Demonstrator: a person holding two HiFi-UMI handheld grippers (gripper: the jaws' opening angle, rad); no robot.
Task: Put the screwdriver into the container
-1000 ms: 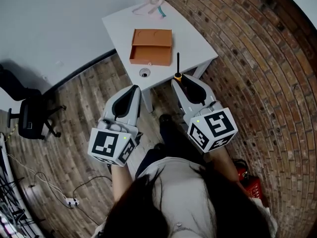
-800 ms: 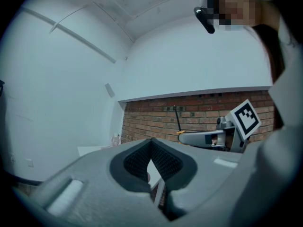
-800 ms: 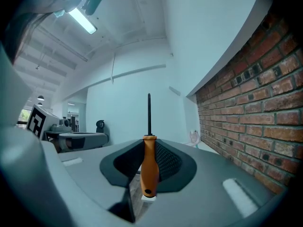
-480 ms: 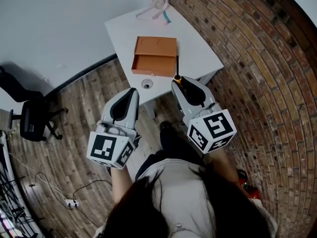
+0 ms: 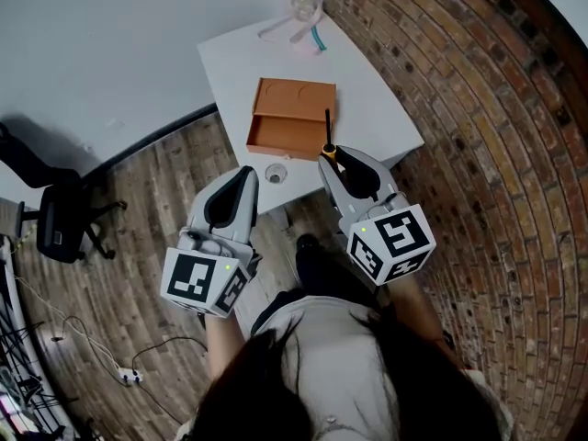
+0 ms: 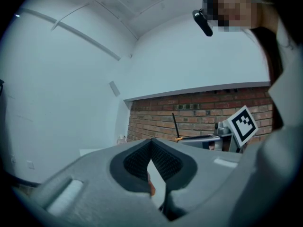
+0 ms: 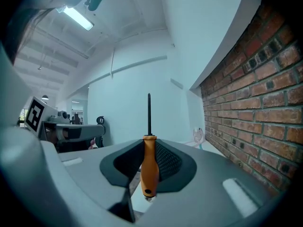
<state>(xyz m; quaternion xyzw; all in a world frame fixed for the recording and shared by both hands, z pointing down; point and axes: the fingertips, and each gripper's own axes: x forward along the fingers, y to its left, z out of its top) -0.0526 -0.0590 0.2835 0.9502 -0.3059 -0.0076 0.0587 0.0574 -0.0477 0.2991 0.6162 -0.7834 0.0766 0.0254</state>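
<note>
- your left gripper [image 5: 245, 175] hangs nearer you than the container [image 5: 292, 116], its 2 jaws together on nothing.
- your right gripper [image 5: 329, 156] sits just near-right of the container, clamped on the screwdriver [image 5: 327, 129] by its orange handle.
- the black shaft stands upright, overlapping the container's right edge in the head view.
- the container rests on the white table [image 5: 372, 90].

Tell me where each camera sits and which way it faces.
Head view: on the head, looking down at table, container, left gripper, right gripper, own hair.
Left gripper view: behind shut fingers, facing the brick wall; person at right.
Right gripper view: behind fingers gripping the screwdriver, tilted up at wall.
Shared: each gripper view shows the other gripper.
</note>
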